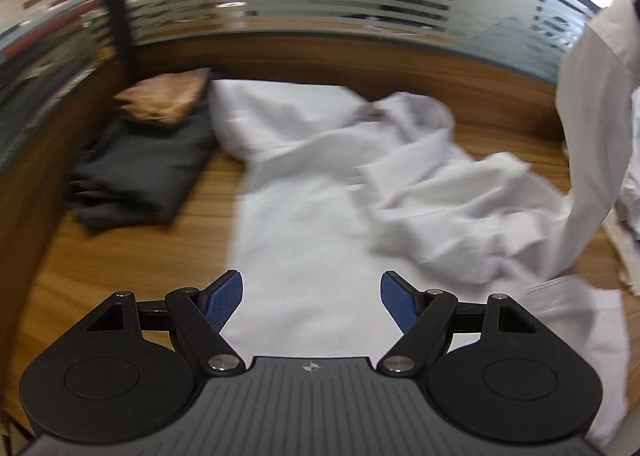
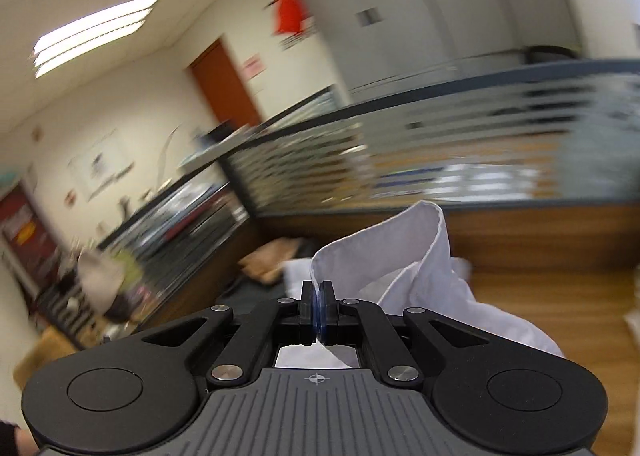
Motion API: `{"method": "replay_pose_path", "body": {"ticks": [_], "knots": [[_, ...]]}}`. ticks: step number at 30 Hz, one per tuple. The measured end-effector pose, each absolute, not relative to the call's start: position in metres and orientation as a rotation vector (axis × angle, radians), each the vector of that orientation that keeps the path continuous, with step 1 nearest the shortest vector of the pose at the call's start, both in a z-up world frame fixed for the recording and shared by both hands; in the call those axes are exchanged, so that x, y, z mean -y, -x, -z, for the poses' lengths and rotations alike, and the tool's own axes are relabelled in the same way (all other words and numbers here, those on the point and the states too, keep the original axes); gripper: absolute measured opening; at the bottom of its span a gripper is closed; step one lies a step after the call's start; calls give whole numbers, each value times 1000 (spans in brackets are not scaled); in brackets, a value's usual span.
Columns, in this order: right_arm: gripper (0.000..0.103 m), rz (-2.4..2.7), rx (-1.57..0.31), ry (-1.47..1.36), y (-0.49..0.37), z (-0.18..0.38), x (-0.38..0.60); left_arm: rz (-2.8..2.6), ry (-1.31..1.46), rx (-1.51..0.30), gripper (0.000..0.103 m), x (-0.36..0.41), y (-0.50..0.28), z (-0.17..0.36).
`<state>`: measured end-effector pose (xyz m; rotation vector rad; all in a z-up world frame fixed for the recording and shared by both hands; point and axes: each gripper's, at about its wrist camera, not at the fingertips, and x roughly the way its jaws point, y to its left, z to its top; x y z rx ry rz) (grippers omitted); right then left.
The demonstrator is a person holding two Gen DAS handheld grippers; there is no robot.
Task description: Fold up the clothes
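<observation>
White shirt [image 1: 304, 192] beside possibly folded dark garment [image 1: 140, 176]

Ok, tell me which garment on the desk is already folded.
The dark grey garment by the left partition, lying as a flat folded stack under a tan item. The white shirt is spread and rumpled; the right tongs hold its edge.

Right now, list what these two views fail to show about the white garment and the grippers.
- Left wrist view: the white garment is motion-blurred, so its type and folds are unclear; its right side is cut by the frame edge.
- Right wrist view: the right gripper, shut on white cloth, hides the pinched edge.
- The left gripper stands open and empty; the right wrist view never shows it.
</observation>
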<state>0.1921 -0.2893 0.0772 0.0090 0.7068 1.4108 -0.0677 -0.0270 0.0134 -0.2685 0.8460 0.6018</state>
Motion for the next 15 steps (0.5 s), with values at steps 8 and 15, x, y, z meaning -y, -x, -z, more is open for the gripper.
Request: {"method": "replay_pose_path", "body": {"ticks": [8,15], "knots": [[4,-1561,-779,178,-89,-37,178,-679,288,-877,81,-48,153,-9],[6,-1674,-909,362,-24,14,150,-692,269,-866,81,-76,182,-9]]}}
